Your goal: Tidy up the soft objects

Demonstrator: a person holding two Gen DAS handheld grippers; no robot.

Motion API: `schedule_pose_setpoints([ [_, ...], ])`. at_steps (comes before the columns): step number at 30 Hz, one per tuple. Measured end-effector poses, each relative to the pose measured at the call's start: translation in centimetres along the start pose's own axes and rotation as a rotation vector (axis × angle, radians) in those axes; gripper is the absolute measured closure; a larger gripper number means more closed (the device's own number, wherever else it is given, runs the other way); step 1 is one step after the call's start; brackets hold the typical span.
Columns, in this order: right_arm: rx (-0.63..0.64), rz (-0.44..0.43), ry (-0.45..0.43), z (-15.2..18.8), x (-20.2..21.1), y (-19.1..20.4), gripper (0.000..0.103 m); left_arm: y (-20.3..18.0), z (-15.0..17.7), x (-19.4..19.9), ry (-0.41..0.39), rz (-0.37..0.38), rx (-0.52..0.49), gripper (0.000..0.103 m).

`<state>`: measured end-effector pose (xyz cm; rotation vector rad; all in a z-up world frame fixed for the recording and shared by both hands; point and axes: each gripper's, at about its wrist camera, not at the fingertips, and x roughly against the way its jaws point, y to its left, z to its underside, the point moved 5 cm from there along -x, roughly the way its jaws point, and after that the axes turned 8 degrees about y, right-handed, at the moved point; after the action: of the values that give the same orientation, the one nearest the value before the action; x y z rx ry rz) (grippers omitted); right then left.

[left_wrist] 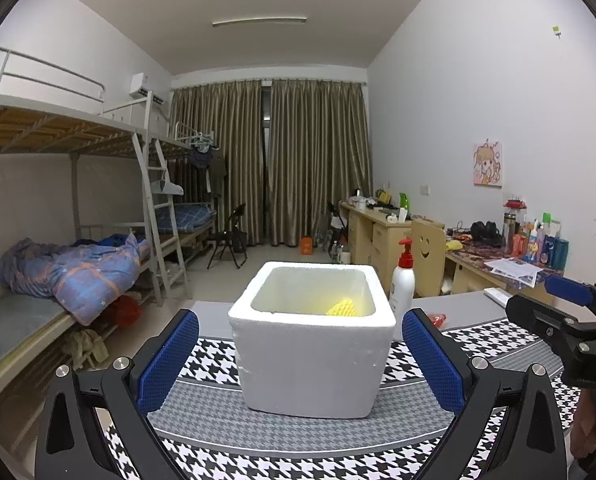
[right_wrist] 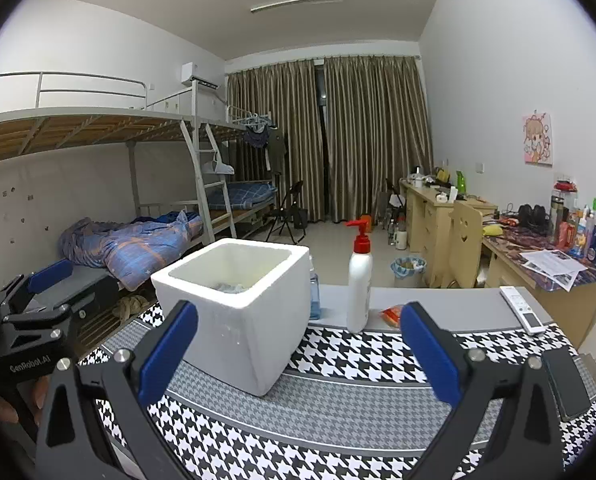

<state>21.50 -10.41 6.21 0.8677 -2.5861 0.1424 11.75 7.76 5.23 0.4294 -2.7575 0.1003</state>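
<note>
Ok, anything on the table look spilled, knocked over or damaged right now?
Nothing stands out. The foam box sits upright on the houndstooth mat, a yellow soft item inside; the pump bottle stands upright.

Both cameras sit low over the houndstooth mat (left_wrist: 217,360) and look forward along their own fingers toward the curtains at the far end of the room. The left wrist view faces the white foam box (left_wrist: 312,360) straight and close. The right wrist view stands more to the right, so the box (right_wrist: 233,312) is left of centre. Both show the pump bottle (right_wrist: 360,284) and the bunk beds.
</note>
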Motion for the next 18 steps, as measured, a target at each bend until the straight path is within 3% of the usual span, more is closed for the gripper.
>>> schedule_pose_setpoints([
  [18,0.020,0.048,-0.034,3.0,1.5,0.2,0.001,-1.1,2.4,0.8,-0.005,0.012,0.005,0.001],
])
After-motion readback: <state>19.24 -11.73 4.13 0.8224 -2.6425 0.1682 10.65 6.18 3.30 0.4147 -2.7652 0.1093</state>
